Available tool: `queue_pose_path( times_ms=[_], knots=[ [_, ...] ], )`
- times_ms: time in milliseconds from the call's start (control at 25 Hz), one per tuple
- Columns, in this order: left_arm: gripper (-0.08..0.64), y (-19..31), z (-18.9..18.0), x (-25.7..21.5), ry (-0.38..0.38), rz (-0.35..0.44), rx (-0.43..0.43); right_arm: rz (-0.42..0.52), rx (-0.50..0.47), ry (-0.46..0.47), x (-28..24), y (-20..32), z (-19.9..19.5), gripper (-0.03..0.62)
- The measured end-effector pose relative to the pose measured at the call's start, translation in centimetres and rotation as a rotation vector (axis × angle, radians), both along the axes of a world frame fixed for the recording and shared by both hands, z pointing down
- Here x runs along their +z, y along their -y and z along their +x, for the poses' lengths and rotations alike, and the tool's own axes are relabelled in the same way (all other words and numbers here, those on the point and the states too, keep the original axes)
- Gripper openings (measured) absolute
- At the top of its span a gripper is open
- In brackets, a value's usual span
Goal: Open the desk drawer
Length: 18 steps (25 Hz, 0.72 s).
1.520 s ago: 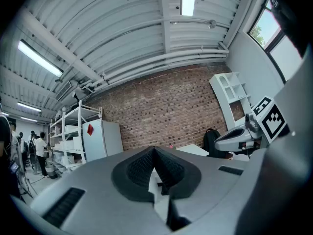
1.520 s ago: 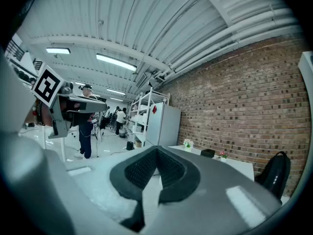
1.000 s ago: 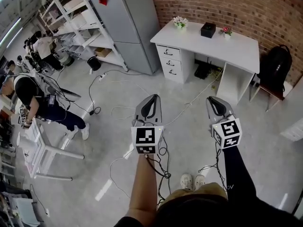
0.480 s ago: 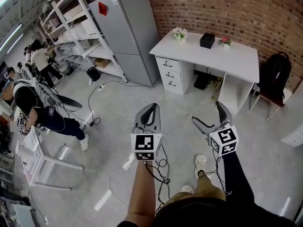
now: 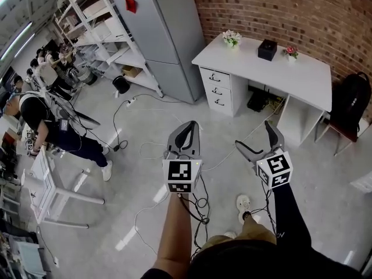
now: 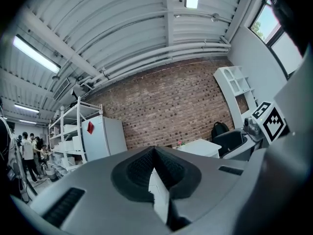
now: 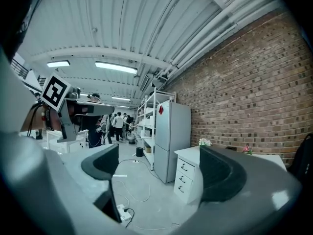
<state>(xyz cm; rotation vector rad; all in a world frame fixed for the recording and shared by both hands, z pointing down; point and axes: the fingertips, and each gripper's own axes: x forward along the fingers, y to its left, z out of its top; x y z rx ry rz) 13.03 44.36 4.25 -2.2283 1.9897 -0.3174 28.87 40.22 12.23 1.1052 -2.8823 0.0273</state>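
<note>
The white desk (image 5: 302,74) stands against the brick wall at the upper right of the head view, a few steps ahead of me. Its three drawers (image 5: 216,89) with dark handles are stacked at its left end and are closed; they also show between the jaws in the right gripper view (image 7: 185,177). My left gripper (image 5: 185,135) is shut and empty, held level over the floor. My right gripper (image 5: 256,138) has just opened wide with nothing between its jaws, and it points at the desk. Both grippers are well short of the drawers.
A grey fridge (image 5: 168,34) and white shelving (image 5: 99,22) stand left of the desk. Cables (image 5: 139,150) trail over the floor ahead. A black backpack (image 5: 351,106) sits on a chair to the right. People (image 5: 52,127) work by a white table (image 5: 46,185) at the left.
The right gripper's jaws went from shut to wide open. Both grippers and I moved forward over the floor toward the desk; the left gripper stayed shut.
</note>
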Motion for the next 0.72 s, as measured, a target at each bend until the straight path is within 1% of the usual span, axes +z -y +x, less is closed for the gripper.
queue_pose_path(
  times_ms=[280, 440, 720],
  knots=[
    [0.006, 6.6, -2.1, 0.3, -0.005, -0.003, -0.054, -0.004, -0.048, -0.006, 0.3, 7.7, -2.6, 0.509],
    [0.006, 10.6, -2.6, 0.4, -0.007, 0.001, -0.071, -0.008, -0.066, -0.006, 0.5, 12.2, -3.4, 0.509],
    [0.006, 17.3, -3.6, 0.9, -0.011, -0.007, -0.103, -0.009, -0.109, -0.014, 1.4, 18.6, -4.8, 0.509]
  ],
)
